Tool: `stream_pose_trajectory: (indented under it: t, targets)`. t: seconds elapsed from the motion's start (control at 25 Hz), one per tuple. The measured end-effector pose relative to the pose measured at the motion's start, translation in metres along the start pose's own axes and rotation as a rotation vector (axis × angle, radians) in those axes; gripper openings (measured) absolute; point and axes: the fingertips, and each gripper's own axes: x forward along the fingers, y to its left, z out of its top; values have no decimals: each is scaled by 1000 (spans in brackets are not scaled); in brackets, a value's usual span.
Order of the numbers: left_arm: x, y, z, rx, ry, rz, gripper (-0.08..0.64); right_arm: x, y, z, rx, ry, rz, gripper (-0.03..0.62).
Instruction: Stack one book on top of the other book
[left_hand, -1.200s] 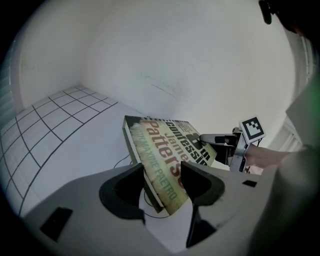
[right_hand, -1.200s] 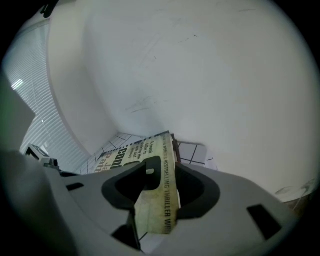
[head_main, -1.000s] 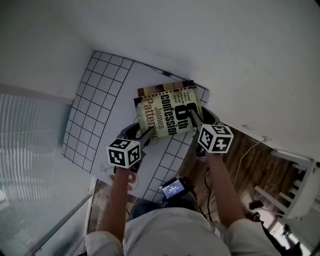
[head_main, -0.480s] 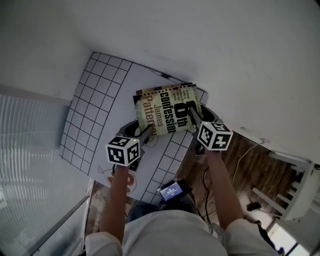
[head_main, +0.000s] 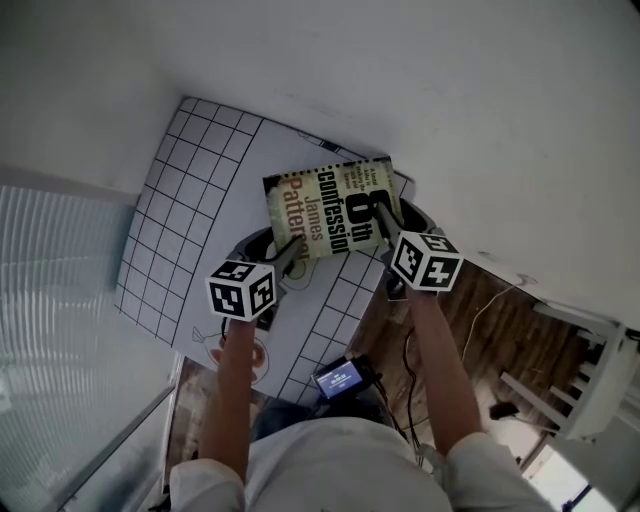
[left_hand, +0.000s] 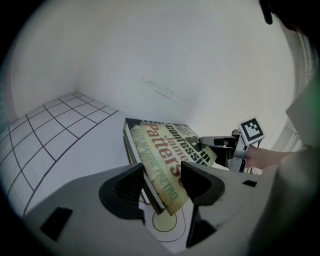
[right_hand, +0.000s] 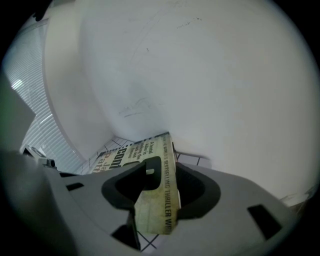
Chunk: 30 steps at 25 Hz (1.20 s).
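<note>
The left gripper (left_hand: 162, 172) is clenched on the near corner of a paperback book (head_main: 330, 205) with a cream and yellow-green cover and heavy black title lettering, one jaw against the spine edge and the other on the cover. The right gripper (right_hand: 164, 170) is clamped on the opposite side of the same paperback book, with the printed edge running straight up between its jaws. Between the two grippers the paperback book hangs tilted, its near corner raised off the surface. Right under it lies a second book (left_hand: 131, 144) with a dark cover and pale page edges, flat on the table and almost wholly covered from above. I cannot tell whether the far end of the raised book touches it. Both books are at the far end of a white table (head_main: 190, 200) ruled with a black square grid, close against a plain white wall (head_main: 450, 100). Bare forearms run back from each marker cube to the person's pale shirt. Near the person's waist is a small device with a lit blue screen (head_main: 340, 378). To the right are a dark wooden floor (head_main: 490, 320) and a piece of white furniture (head_main: 590, 380).
</note>
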Motion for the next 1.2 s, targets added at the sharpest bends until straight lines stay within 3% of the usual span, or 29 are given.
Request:
stream_pose_trajectory:
  t: [0.44, 0.64, 0.84, 1.04, 1.2]
  targets:
    - [2, 2, 3, 0, -26, 3, 240, 2, -1, 2, -31, -23, -25, 187]
    - [-1, 1, 3, 27, -30, 59, 247, -1, 0, 2, -80, -16, -51, 192]
    - [-2, 5, 0, -25, -25, 79, 267, -5, 2, 4, -118, -15, -68, 214]
    - [-2, 5, 0, -19, -6, 103, 270, -18, 5, 9, -113, -48, -74, 219]
    - [-4, 3, 3, -95, -30, 73, 270, -37, 3, 11, -98, -75, -75, 222]
